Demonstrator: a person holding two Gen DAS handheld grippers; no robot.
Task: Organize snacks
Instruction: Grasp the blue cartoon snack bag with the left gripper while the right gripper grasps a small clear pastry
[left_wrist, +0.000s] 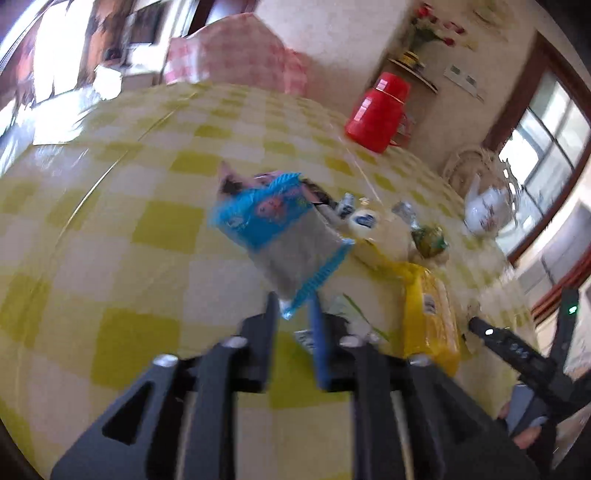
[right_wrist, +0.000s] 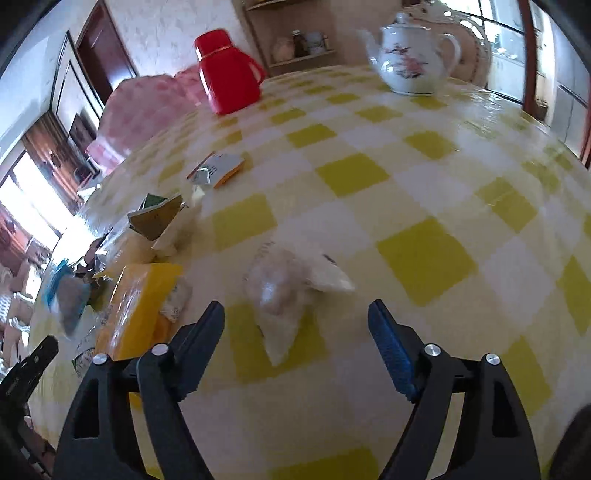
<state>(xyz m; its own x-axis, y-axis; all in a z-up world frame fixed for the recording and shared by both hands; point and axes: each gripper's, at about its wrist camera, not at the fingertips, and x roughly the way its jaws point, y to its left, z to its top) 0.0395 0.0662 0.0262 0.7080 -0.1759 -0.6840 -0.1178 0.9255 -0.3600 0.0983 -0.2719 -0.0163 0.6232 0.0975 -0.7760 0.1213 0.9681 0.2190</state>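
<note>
My left gripper (left_wrist: 293, 310) is clamped on the lower edge of a blue-trimmed snack packet (left_wrist: 284, 236), which I hold tilted up off the worktop (left_wrist: 110, 221); the picture is smeared, so I read the print on the packet only as a blur of pink and blue. Beyond the packet lies a loose cluster of other snacks: a yellow pack (left_wrist: 430, 317) just right of my fingers, a small white round item (left_wrist: 364, 221) and a greenish wrapper (left_wrist: 428, 240) farther back. A red jug (left_wrist: 378, 112) stands near the far edge of the checked cloth, and a white teapot (left_wrist: 485, 212) sits well to the right.

My right gripper (right_wrist: 297, 314) hangs with its jaws wide apart and nothing between them; a pale, crumpled white packet (right_wrist: 288, 291) lies on the worktop (right_wrist: 424, 184) just ahead of the gap, nearer the left finger, apparently untouched. To the left I see the yellow pack (right_wrist: 138, 310), a dark green wrapper (right_wrist: 157, 218) behind it, and an orange-edged white packet (right_wrist: 221, 168) farther off; the blue-trimmed packet (right_wrist: 64, 291) shows at the far left edge. The red jug (right_wrist: 227, 74) and the white teapot (right_wrist: 410, 57) stand at the back, well apart from each other.
</note>
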